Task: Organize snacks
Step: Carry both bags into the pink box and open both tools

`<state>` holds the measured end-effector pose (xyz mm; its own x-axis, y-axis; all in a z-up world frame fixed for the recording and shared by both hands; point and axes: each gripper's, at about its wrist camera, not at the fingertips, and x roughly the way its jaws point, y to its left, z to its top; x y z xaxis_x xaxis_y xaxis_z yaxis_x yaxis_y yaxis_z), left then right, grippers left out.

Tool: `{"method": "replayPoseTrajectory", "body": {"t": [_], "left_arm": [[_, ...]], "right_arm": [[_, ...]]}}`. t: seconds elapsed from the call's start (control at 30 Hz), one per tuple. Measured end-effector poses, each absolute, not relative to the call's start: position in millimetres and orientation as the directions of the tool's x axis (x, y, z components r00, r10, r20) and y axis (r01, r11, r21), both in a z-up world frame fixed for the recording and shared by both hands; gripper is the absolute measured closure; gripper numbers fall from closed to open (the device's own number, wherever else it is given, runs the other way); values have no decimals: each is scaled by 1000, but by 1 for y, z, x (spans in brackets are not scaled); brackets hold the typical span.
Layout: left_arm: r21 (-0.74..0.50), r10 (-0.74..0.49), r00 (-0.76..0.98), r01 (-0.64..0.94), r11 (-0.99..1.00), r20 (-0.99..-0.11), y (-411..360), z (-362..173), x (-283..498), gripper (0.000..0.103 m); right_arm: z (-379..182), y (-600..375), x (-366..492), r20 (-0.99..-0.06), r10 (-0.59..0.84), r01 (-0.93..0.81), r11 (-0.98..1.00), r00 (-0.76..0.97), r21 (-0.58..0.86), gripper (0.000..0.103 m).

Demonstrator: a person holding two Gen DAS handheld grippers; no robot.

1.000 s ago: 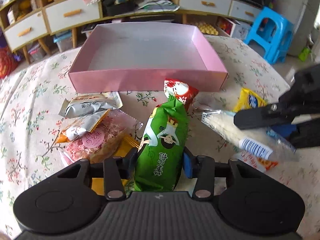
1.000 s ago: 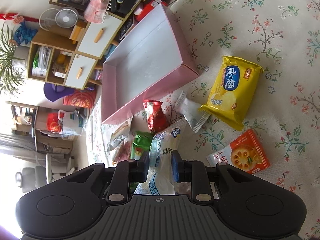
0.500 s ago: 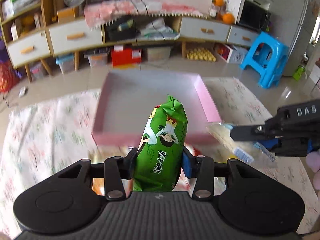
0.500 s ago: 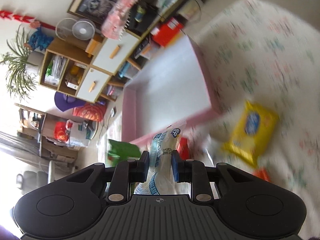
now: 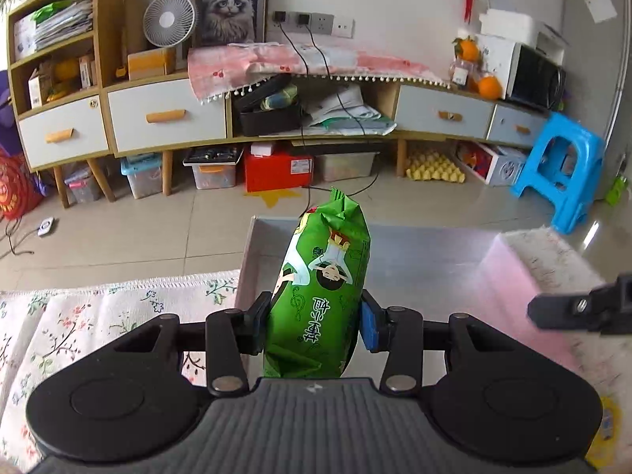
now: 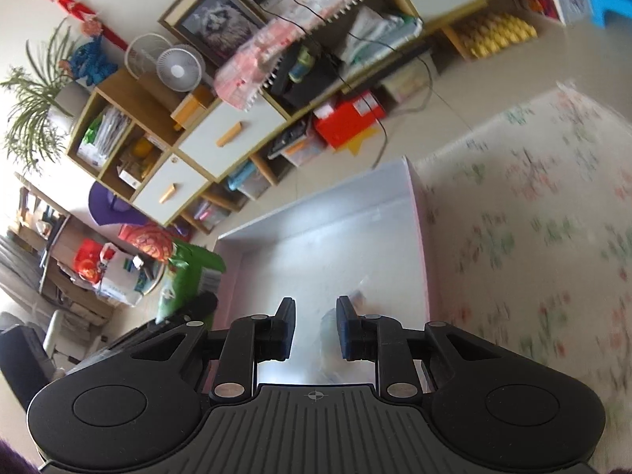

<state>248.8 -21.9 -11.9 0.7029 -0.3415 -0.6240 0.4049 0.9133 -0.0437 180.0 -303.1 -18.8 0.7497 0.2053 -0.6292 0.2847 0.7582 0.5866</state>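
My left gripper [image 5: 314, 316] is shut on a green snack packet [image 5: 320, 300], which stands upright between the pads above the near left part of the pink box [image 5: 247, 260]. In the right wrist view my right gripper [image 6: 315, 316] hangs over the box's white floor beside its pink right wall [image 6: 419, 221]. Its jaws are closing. A clear packet [image 6: 330, 335] shows only as a faint blur at and below the right finger. The right gripper [image 5: 584, 310] also pokes in at the right edge of the left wrist view. The green packet [image 6: 177, 280] appears on the left.
The floral tablecloth [image 5: 79, 316] covers the table on both sides of the box. Beyond the table's far edge lies tiled floor, with a long drawer cabinet [image 5: 166, 118] along the wall and a blue stool [image 5: 561, 166] at the right.
Both grippers carried their packets away from the snack pile to above the pink box. The right one rolled, and its clear packet no longer sticks up between the fingers.
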Motion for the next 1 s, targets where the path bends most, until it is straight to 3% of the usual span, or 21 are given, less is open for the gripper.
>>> {"method": "replayPoseTrajectory", "body": {"t": [0.37,0.6,0.9,0.97,1.0], "left_arm": [[25,-284,620,440,898,-731,-21,-20,232,64],[-34,-234,530,360,932,-815,-16,-14,226,66],[-111,-217,411,266,958,-885,-5,-11,215,67],[-112,-213,400,261,959,-891,-4,-10,212,67],[-110,-213,406,263,958,-889,-3,-10,210,66]], "right_arm": [[-36,-289,187,-694,191,262,832,694,490,78],[-32,-279,183,-761,155,270,875,630,402,78],[-25,-283,169,-785,179,283,867,594,411,77],[-20,-284,164,-783,185,286,861,593,420,71],[-17,-283,161,-783,176,289,863,597,414,63]]}}
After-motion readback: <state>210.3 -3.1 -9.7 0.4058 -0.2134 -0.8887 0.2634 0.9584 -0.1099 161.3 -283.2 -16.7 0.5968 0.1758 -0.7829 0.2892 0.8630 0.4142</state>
